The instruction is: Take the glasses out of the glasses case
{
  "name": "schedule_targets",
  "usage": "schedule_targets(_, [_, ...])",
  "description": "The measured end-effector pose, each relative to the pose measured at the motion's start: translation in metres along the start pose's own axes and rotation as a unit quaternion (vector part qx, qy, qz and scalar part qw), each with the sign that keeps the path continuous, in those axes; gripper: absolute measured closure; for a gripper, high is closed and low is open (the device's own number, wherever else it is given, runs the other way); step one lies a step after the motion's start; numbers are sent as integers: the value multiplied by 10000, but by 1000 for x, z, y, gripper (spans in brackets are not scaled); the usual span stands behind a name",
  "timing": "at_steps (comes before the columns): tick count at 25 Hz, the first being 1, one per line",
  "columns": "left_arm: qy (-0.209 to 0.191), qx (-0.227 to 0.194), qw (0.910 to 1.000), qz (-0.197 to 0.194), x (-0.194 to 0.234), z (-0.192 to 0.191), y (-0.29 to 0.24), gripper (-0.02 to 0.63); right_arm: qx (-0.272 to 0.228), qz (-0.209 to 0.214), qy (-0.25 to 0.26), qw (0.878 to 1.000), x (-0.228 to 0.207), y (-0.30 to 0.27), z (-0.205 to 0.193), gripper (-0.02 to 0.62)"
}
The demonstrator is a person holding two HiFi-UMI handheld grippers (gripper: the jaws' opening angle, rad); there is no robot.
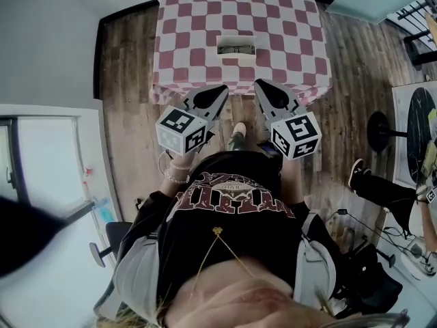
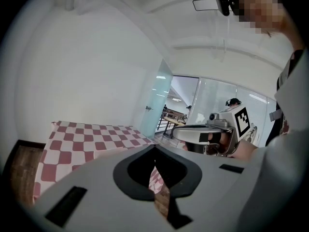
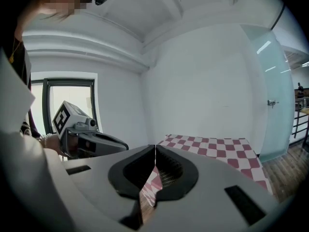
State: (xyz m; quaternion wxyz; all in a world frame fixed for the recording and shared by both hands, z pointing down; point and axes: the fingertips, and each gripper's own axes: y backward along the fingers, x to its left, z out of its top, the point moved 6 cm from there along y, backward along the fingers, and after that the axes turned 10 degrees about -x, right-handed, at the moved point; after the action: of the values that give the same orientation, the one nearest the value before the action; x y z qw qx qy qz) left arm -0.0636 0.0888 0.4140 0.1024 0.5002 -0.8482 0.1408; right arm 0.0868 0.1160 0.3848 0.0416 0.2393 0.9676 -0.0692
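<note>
A clear glasses case [image 1: 237,47] with dark glasses inside lies on the red-and-white checked table [image 1: 287,19], near its front middle. My left gripper [image 1: 222,90] and right gripper [image 1: 261,86] hang side by side just short of the table's front edge, both shut and empty, tips pointing at the table. In the left gripper view my left gripper [image 2: 154,151] has its jaws closed together, with the right gripper [image 2: 212,134] beside it. In the right gripper view my right gripper [image 3: 155,151] is closed too, the left gripper [image 3: 82,137] at its left. Neither gripper view shows the case.
The table [image 3: 217,146] stands against a white wall on a wooden floor [image 1: 130,80]. A glass partition and railing are off to the right [image 2: 169,112]. A round stool base [image 1: 377,130], cables and another person's leg [image 1: 382,186] lie at the right.
</note>
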Motion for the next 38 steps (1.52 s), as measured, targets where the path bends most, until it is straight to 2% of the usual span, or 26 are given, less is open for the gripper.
schedule_targets(4, [126,-133,9998,99,11,10,-18,606,-2,111,-24,9999,-27,-10,5,575])
schedule_targets(9, [75,-180,9993,304,22,17,-36,606,59,278,58,9996,-55,-22,8,575])
schedule_targets(14, [117,-117,9989,450,28,12,-48,606,129,505,126,9986,-68,-33,6,575])
schedule_targets(23, [218,-26,9972,717,54,9,-48,606,283,503,83,9983,-82,-51,0,575])
schedule_targets(28, [282,52,9979,572,77,14,-57,606,338,360,75,9988,-87,-68,2,575])
schedule_targets(38, [185,250,9995,-34,130,41,-87,606,423,-102,-88,9990,-100,-118,2,575])
